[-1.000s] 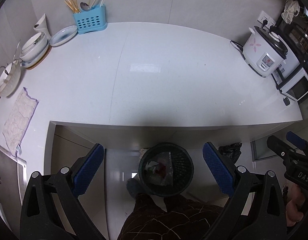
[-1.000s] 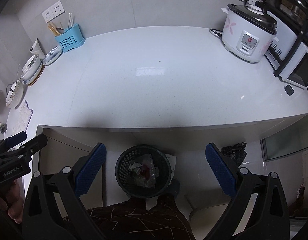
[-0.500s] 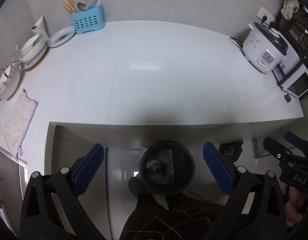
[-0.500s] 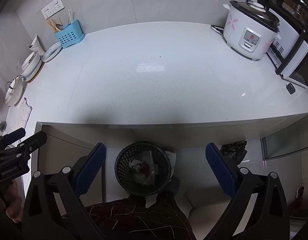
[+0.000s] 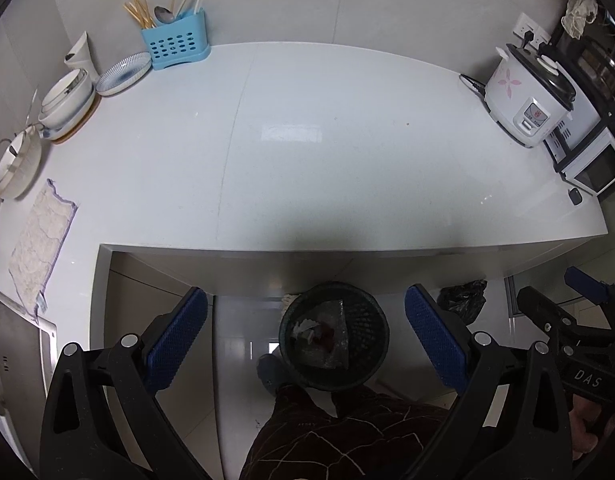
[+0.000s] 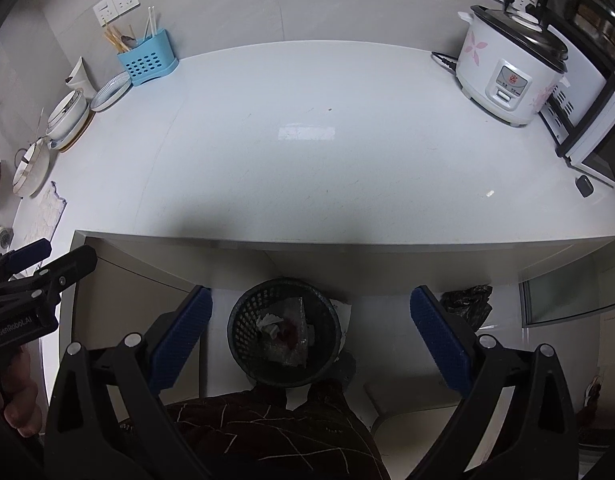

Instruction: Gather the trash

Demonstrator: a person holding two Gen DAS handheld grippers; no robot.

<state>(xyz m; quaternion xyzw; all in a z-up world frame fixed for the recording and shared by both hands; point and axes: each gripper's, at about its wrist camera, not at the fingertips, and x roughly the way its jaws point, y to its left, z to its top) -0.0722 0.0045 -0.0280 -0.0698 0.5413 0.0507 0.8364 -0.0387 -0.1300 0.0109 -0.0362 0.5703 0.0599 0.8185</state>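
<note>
As both views pull back, left tool (image 5: 306, 336) and right tool (image 6: 310, 334) stay wide, empty, above bin (image 5: 333, 335).

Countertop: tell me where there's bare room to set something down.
The countertop is bare across its middle, from the blue utensil caddy on the left to the rice cooker on the right, right up to the front edge. The left end is crowded: plate, stacked bowls and cloth.

Black mesh bin (image 5: 334, 335), blue-padded fingers (image 5: 178, 334), white counter (image 5: 347, 168)
</note>
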